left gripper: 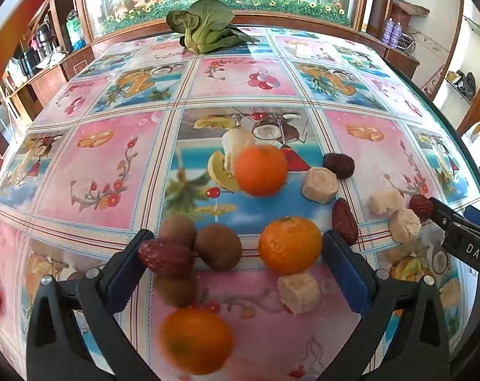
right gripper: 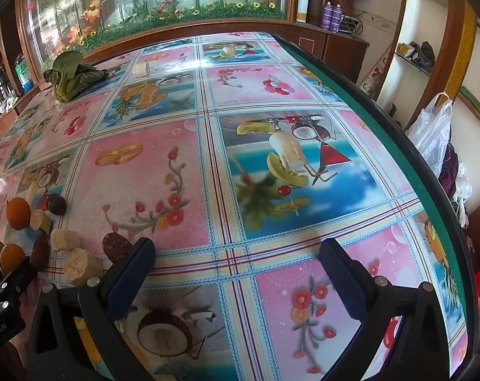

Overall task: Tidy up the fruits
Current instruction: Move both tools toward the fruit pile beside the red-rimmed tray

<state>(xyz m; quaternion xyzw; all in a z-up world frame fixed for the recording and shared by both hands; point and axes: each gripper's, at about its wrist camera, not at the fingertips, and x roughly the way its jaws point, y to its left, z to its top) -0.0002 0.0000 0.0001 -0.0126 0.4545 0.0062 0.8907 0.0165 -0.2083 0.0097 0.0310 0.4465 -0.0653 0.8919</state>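
Note:
In the left wrist view my left gripper [left gripper: 236, 241] is open over a cluster of fruit. Between its fingers lie a kiwi [left gripper: 218, 246], an orange [left gripper: 289, 244], a pale banana chunk [left gripper: 298, 292] and a blurred orange [left gripper: 197, 339]. A red date [left gripper: 165, 257] lies against the left finger. Another orange [left gripper: 260, 170] sits farther back, with dates and banana chunks to its right. My right gripper [right gripper: 236, 247] is open and empty over bare tablecloth. A red date [right gripper: 116, 246] sits by its left finger, beside banana chunks [right gripper: 81, 265].
A bok choy [left gripper: 205, 28] lies at the far end of the table. The table's green right edge [right gripper: 398, 146] curves near my right gripper. A plastic bag [right gripper: 433, 133] hangs beyond it. The right gripper's tip shows in the left wrist view [left gripper: 462, 235].

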